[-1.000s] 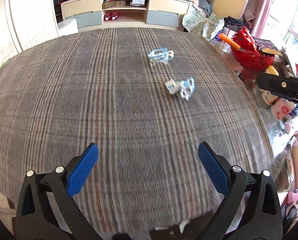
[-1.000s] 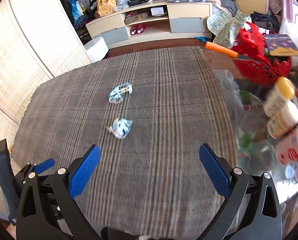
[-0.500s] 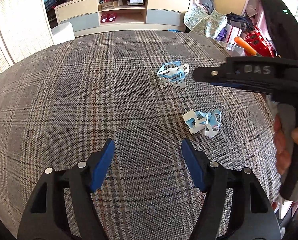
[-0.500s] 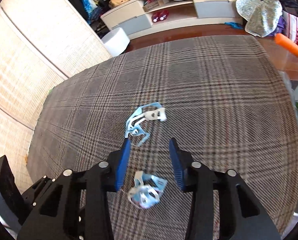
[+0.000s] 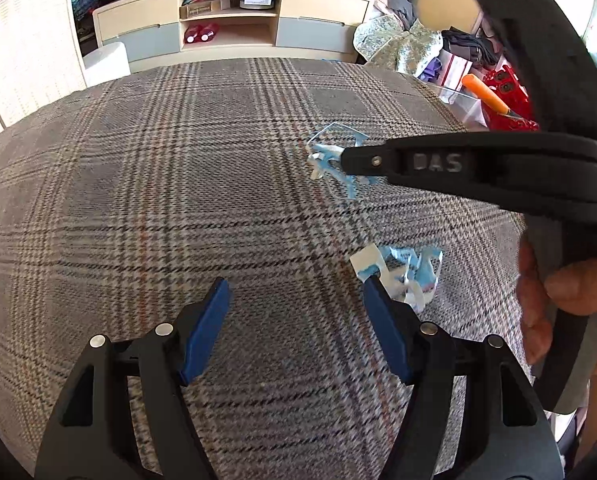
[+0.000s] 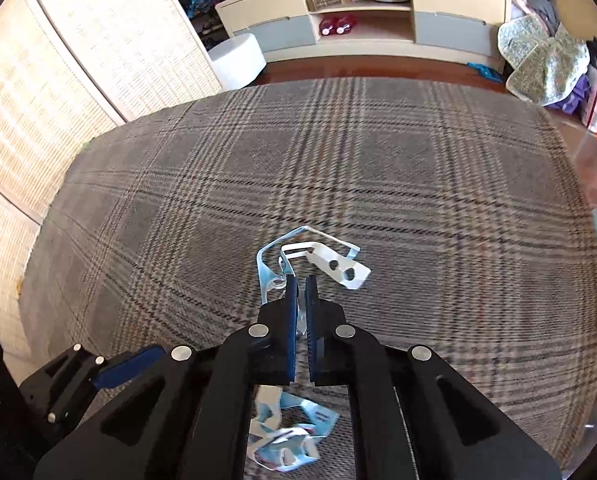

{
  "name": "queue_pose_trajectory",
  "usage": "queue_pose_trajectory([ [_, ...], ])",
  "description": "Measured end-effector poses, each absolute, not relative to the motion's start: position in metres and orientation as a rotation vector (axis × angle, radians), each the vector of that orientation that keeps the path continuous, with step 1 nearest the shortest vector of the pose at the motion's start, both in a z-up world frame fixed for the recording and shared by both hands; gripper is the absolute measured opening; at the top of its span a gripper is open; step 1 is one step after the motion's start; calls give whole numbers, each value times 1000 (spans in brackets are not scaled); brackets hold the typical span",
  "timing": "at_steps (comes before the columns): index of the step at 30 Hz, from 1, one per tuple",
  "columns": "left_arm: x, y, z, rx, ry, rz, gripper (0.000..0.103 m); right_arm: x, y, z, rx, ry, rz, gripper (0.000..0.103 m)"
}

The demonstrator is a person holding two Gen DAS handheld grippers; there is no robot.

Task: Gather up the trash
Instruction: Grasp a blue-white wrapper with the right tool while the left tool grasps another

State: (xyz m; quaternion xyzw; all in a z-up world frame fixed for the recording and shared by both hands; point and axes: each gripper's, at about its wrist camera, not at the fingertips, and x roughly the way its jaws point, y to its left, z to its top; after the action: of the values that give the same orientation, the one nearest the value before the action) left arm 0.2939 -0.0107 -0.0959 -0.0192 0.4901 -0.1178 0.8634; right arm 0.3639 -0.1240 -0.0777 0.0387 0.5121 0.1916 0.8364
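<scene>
Over the bench (image 5: 138,184), which is covered in a grey-brown plaid woven cloth, my left gripper (image 5: 294,292) points steeply down. Its blue-padded jaws have drawn partway in and stand half open, with only bare cloth between them. A crumpled blue-and-white plastic wrapper (image 5: 410,276) lies just beyond the tip of the right-hand finger and outside the gap. It is partly hidden by that finger, and I cannot tell whether the two touch. Farther across the cloth lies a second blue-and-white wrapper with loose looping strips (image 5: 330,160). My right gripper (image 5: 350,160) reaches in from the right edge and its black tip is on that far wrapper. My right hand (image 5: 558,292) is wrapped round the handle at the frame's edge. Beyond the bench stand a long low cream-and-grey cabinet (image 5: 234,28) and, to the right, a red plastic basket (image 5: 506,100).

From the right wrist, my right jaws have just been closing and are now all but together. A thin edge of the looping wrapper is pinched between the pads. The rest of it, a white tab with punched holes and a pale blue loop, fans out on the cloth just ahead of the fingertips. The crumpled wrapper shows low in this view, under the gripper's body and resting on the plaid. My left gripper sits at the lower left corner, and one blue pad of it is visible. A white round stool (image 6: 238,60) stands on the floor past the bench's far edge.
</scene>
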Motion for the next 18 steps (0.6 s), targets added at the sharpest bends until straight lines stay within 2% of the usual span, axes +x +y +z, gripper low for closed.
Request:
queue_pose_trajectory([
  [18, 306, -75, -102, -57, 1022, -368, 65, 347, -223, -66, 54, 1034, 254, 6],
])
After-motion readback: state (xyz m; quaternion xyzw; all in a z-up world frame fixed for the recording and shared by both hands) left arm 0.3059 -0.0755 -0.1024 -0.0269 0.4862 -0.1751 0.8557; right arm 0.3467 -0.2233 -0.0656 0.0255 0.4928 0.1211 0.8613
